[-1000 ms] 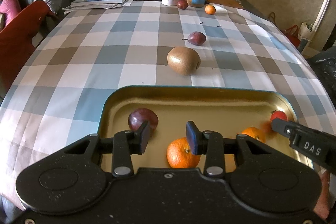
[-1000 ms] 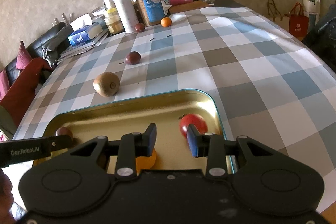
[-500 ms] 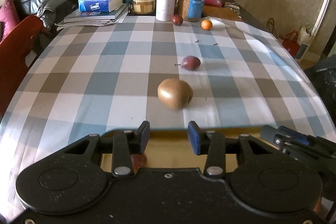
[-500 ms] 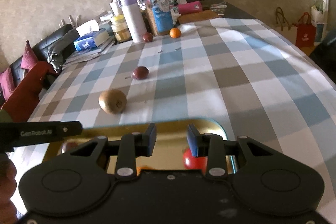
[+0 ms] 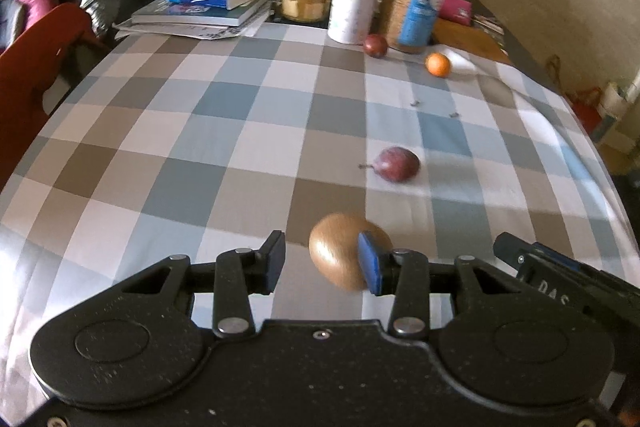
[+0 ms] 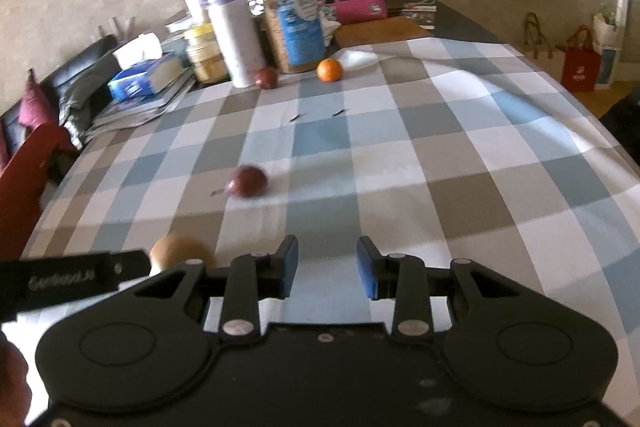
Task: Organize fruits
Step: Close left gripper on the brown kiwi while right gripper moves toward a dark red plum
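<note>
The kiwi [image 5: 340, 251] lies on the checked cloth [image 5: 160, 155], partly hidden behind the left gripper's [image 5: 322, 263] right finger; the jaws stand apart, having just been opening, and grip nothing. Beyond the kiwi lies a plum [image 5: 397, 163], blurred, and farther still a second plum [image 5: 375, 45] and an orange [image 5: 438, 64]. The right gripper [image 6: 326, 269], beside the kiwi, is nearly closed and empty.
</note>
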`<state>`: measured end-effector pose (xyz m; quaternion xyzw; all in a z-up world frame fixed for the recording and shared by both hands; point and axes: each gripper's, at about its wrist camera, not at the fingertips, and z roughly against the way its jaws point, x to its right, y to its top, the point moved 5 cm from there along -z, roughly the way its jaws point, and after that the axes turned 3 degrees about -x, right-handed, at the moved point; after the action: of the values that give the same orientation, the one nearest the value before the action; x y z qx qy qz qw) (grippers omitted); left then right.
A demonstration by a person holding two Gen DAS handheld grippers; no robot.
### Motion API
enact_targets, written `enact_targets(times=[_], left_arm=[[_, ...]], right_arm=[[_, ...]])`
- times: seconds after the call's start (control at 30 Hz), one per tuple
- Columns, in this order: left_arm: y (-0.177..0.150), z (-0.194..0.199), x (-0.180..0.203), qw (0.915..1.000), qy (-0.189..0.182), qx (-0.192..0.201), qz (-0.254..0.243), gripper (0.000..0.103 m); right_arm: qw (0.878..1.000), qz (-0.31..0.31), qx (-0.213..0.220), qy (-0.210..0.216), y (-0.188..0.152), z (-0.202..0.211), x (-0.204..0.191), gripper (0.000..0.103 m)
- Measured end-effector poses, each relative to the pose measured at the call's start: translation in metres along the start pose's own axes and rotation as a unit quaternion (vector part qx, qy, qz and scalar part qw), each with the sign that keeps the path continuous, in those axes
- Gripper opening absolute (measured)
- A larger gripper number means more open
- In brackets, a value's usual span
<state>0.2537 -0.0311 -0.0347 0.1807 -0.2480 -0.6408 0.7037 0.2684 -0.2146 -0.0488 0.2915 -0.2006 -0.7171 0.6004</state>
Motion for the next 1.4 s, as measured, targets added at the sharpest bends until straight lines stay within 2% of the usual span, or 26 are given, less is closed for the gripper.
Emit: enact_targets(times=[0.13,0.4,0.57,0.73,0.87,0.97,1.23,1.4], left_arm=[[0.003,-0.008,0.003,1.0000,0.000,0.004,0.007,0.050],[0.004,-0.016,0.014,0.9994,-0.027,0.020,-0.003,0.057],[0.001,-0.018,0.025,0.9984,-0.037,0.032,-0.027,0.058],[-0.004,-0.018,0.034,0.9974,-0.013,0.038,-0.060,0.061],[-0.008,-0.023,0.038,0.9952,0.023,0.036,-0.089,0.061],[-0.012,-0.025,0.036,0.9943,0.035,0.032,-0.095,0.063],[-0.014,-0.034,0.020,0.9982,-0.016,-0.012,-0.057,0.066],[-0.013,-0.035,0.015,0.9985,-0.024,-0.015,-0.046,0.070]], right_arm=[[1.000,-0.008,-0.010,-0.004,0.015,-0.026,-0.002,0.036],[0.999,-0.035,0.014,0.011,0.019,-0.046,0.003,0.036],[0.998,-0.048,0.022,-0.016,0.017,-0.049,0.017,0.036],[0.997,-0.064,0.027,-0.032,0.016,-0.049,0.028,0.036],[0.997,-0.060,0.031,-0.036,0.016,-0.049,0.028,0.036],[0.997,-0.055,0.031,-0.038,0.015,-0.049,0.026,0.036],[0.998,-0.034,0.028,-0.039,0.012,-0.049,0.018,0.036],[0.998,-0.029,0.027,-0.039,0.011,-0.050,0.017,0.036]])
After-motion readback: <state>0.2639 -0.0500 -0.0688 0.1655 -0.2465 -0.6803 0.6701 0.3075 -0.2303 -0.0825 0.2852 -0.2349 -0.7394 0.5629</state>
